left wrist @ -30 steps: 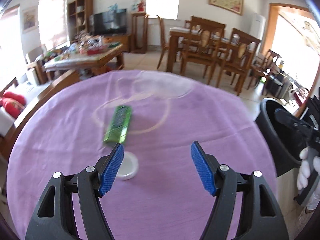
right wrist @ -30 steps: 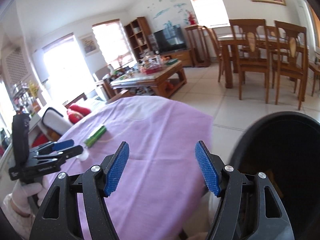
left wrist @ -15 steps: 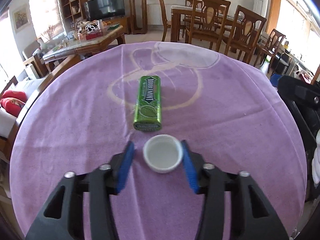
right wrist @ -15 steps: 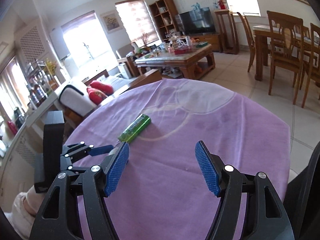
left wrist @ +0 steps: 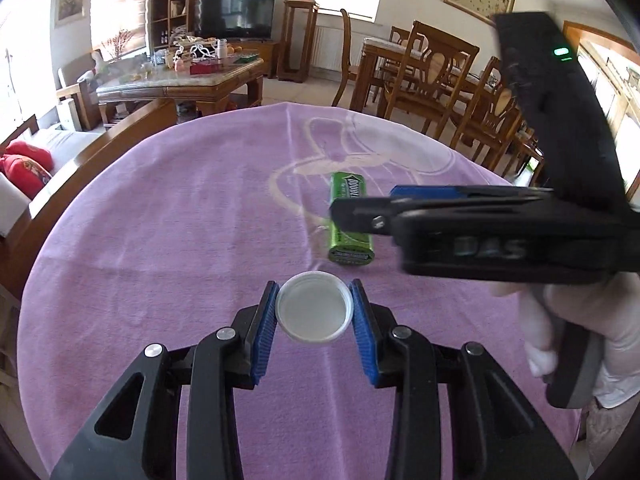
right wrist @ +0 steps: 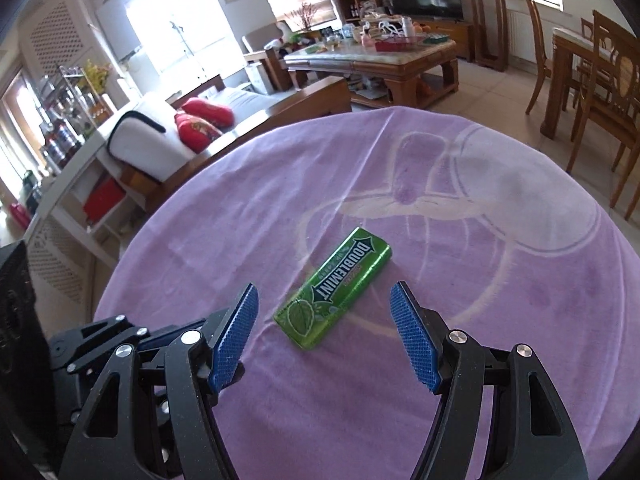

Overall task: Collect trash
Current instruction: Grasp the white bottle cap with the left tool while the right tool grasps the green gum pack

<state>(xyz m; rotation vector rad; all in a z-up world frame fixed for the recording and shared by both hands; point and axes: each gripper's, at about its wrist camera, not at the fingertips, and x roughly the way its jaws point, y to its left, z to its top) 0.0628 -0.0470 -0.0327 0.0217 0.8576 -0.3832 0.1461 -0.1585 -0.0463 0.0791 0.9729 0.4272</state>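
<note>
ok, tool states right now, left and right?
Left tool: closed on the white bottle cap.
Right tool: open, empty, over the green gum pack.

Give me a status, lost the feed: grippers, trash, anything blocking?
Left gripper shut on white bottle cap. Right gripper open, poised over green gum pack on the purple cloth. Nothing blocking.

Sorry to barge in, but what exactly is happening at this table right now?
A person is clearing trash with two handheld grippers. The left gripper is shut on a white bottle cap. The right gripper is open just short of a green gum pack, which lies flat on the purple tablecloth.
</note>
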